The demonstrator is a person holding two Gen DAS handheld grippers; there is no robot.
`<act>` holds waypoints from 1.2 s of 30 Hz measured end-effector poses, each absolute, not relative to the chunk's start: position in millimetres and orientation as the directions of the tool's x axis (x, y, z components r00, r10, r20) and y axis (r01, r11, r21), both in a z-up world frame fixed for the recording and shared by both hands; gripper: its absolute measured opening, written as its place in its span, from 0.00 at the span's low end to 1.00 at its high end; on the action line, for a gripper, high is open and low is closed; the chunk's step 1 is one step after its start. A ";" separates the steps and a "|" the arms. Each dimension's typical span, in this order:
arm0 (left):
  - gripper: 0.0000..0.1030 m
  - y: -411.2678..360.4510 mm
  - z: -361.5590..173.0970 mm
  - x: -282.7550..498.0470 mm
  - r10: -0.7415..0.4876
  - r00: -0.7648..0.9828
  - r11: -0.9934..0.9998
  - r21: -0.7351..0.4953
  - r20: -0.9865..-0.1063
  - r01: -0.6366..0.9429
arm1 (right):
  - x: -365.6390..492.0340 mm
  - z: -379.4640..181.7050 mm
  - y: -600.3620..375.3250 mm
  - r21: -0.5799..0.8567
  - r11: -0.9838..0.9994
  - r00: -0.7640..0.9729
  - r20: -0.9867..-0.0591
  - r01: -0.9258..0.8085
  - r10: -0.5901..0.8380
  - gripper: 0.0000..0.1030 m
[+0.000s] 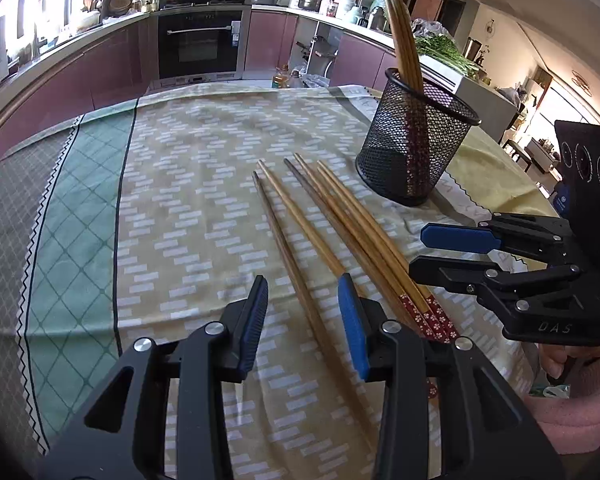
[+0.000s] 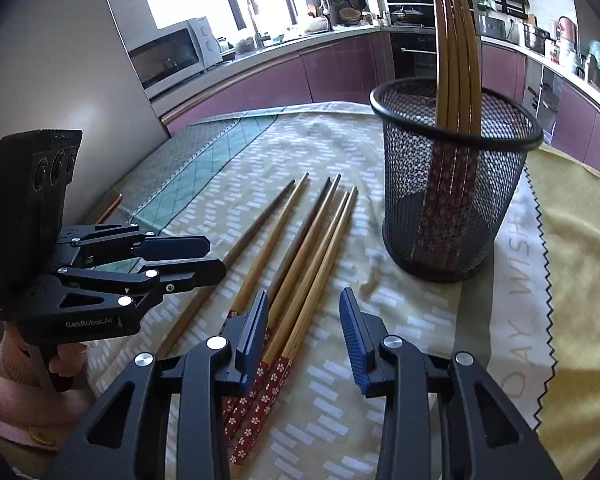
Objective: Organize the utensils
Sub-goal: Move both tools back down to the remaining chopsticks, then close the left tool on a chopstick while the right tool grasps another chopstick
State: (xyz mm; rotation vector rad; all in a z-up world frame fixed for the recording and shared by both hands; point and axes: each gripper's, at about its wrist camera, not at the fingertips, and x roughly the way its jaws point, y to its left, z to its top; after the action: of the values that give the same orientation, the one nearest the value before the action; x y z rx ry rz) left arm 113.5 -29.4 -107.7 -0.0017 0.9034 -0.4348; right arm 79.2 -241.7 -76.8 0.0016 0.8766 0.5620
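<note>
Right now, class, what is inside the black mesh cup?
Four chopsticks stand in the mesh cup, tips up, leaning on its rim. Their red patterned ends show dimly through the mesh. The mesh and the shadow hide the cup's floor, so anything small lying there cannot be seen.

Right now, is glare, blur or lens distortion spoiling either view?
Left wrist view: sharp; the fisheye bends the counters, the far right is blown out by daylight, and the loose chopsticks stay clear. Right wrist view: bright windows overexpose, the chopsticks in the mesh holder look bowed, and the corners are dark.
</note>
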 end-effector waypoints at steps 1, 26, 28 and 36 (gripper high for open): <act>0.35 -29.1 -109.1 114.1 -0.366 0.536 0.914 -0.184 -0.761 0.362 | 80.4 -78.0 -240.4 0.226 0.858 0.504 -0.729 -0.462 0.464 0.34; 0.32 -34.0 -114.0 122.1 -0.335 0.532 0.922 -0.155 -0.777 0.355 | 84.8 -86.5 -238.1 0.161 0.886 0.515 -0.763 -0.434 0.391 0.27; 0.33 -35.3 -114.4 124.9 -0.329 0.531 0.923 -0.146 -0.781 0.357 | 87.0 -86.9 -234.5 0.154 0.886 0.516 -0.764 -0.438 0.388 0.27; 0.30 -40.8 -114.5 139.7 -0.313 0.531 0.927 -0.132 -0.787 0.351 | 101.2 -89.3 -224.9 0.150 0.891 0.526 -0.760 -0.430 0.382 0.20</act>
State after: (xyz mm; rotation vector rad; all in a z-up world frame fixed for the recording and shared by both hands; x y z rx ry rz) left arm 139.7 -40.8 -114.5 0.0446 0.9303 -0.3964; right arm 101.2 -224.9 -89.3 -0.0586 0.8944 0.4853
